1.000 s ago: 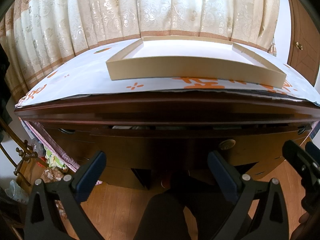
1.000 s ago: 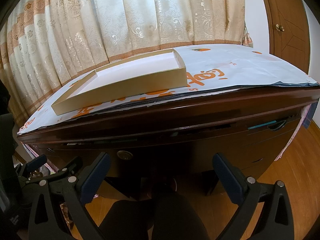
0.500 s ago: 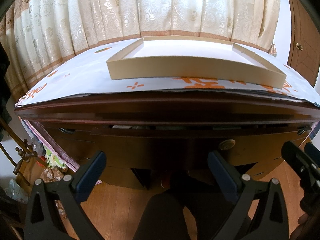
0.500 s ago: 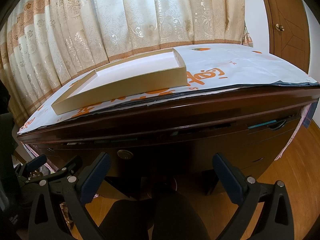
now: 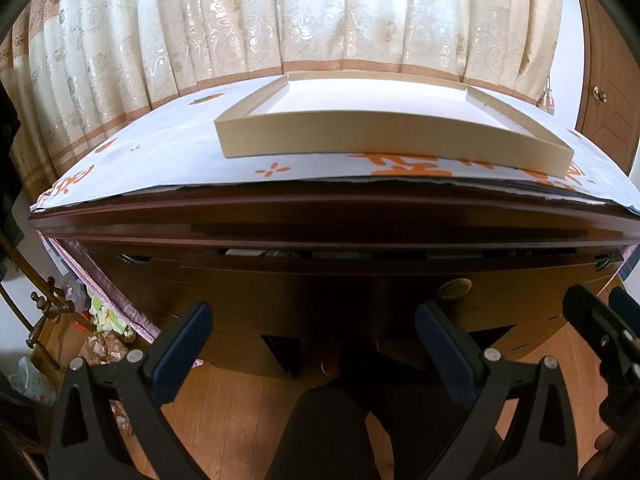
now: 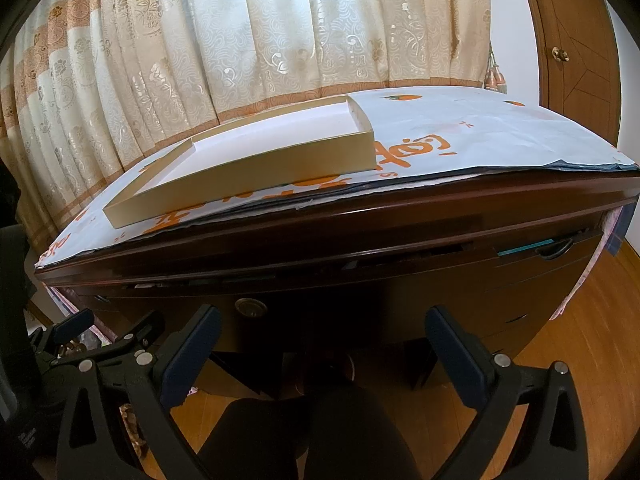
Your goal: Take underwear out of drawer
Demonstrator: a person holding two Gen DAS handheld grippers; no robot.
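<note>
1. The left hand-held gripper [image 5: 312, 332] is wide open and holds nothing; its two blue-padded fingers [image 5: 182, 340] point at the dark wooden front of the desk.
2. The right hand-held gripper [image 6: 322, 336] is also wide open and empty, and it is held in front of the same desk, a little more to the right side.
3. In the left wrist view the right hand-held gripper shows at the right edge, and in the right wrist view the left one shows at the lower left; the two are apart and do not touch.
4. Below both hand-held grippers is a dark knee [image 5: 320, 428] of the person, above a wooden floor [image 6: 592, 320].
5. The middle drawer [image 5: 320, 276] under the worktop edge is open only by a narrow gap. Through the gap some cloth [image 5: 260, 253] is seen, but it is too dark to tell if it is the underwear.
6. A round metal lock plate [image 5: 454, 289] sits on the drawer front, to the right of the left hand-held gripper.
7. The worktop [image 6: 480, 200] is covered by a white paper sheet [image 6: 460, 128] with orange print.
8. On this sheet lies a flat beige box lid [image 5: 380, 140], open side up, white inside and empty.
9. Behind the desk hangs a cream curtain [image 5: 320, 16] with a flower pattern.
10. A wooden door [image 6: 572, 40] with a small knob stands at the far right.
</note>
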